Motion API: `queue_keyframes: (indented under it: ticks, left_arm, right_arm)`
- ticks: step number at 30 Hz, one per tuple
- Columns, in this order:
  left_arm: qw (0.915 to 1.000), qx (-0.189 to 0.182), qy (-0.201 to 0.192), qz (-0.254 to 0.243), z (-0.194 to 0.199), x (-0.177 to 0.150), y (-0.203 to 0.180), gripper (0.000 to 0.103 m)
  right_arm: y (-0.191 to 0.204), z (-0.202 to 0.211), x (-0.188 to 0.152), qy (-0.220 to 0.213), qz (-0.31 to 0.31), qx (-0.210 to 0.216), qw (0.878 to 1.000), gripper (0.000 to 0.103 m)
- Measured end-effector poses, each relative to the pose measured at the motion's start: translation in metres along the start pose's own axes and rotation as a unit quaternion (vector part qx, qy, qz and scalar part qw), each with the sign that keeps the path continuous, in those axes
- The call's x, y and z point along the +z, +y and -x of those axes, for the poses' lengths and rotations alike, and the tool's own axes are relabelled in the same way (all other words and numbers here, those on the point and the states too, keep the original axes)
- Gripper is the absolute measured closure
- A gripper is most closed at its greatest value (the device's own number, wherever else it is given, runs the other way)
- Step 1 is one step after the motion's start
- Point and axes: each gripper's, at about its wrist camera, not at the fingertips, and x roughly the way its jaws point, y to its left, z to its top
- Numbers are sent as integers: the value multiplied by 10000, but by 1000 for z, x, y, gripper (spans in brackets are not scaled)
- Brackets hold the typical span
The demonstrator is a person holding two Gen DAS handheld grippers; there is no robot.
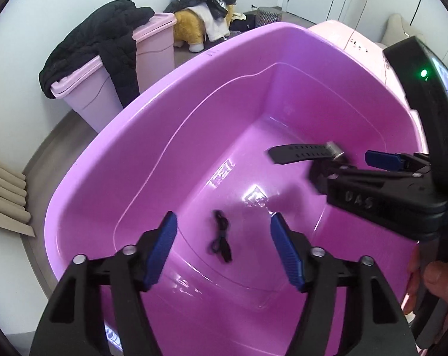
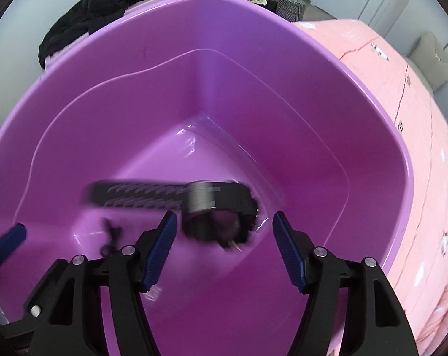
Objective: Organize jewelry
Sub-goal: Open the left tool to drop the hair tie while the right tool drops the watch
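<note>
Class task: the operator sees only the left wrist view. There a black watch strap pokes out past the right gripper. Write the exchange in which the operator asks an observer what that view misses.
Operator: Is the watch clamped?
Observer: No. In the right wrist view the right gripper is open and the watch sits blurred between and beyond its fingers, untouched.
Operator: Is the watch case visible?
Observer: Yes, a round black case at the strap's end, over the purple tub floor.
Operator: What lies right of the tub?
Observer: A pink cover with small prints.
</note>
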Motion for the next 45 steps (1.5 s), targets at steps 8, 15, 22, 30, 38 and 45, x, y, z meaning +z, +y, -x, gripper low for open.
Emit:
queue_keyframes:
  ticks: [8, 15, 22, 30, 38, 45]
  left_arm:
    - [10000, -9, 17, 4, 3, 1, 0, 36]
    - [10000, -27, -42, 35, 10, -1, 0, 36]
    - [9996, -74, -104, 252, 19, -2, 12, 30]
    - [9993, -75, -222, 298, 33, -5, 19, 30]
    - [9989, -103, -365, 282, 51, -11, 21, 30]
    - [9985, -139, -482, 214, 68, -18, 19, 30]
  right_arm:
    - [-9, 8, -1, -74, -152, 14, 9999, 33]
    - [-15, 14, -3, -148, -263, 67, 9995, 33]
    - [-17, 26, -8, -271, -346, 60, 9990, 33]
    - [-14, 42, -16, -402, -394, 62, 9984, 33]
    - [-11, 59, -30, -496, -449, 62, 9977, 33]
    - [-12, 77, -47, -623, -544, 59, 9966, 33]
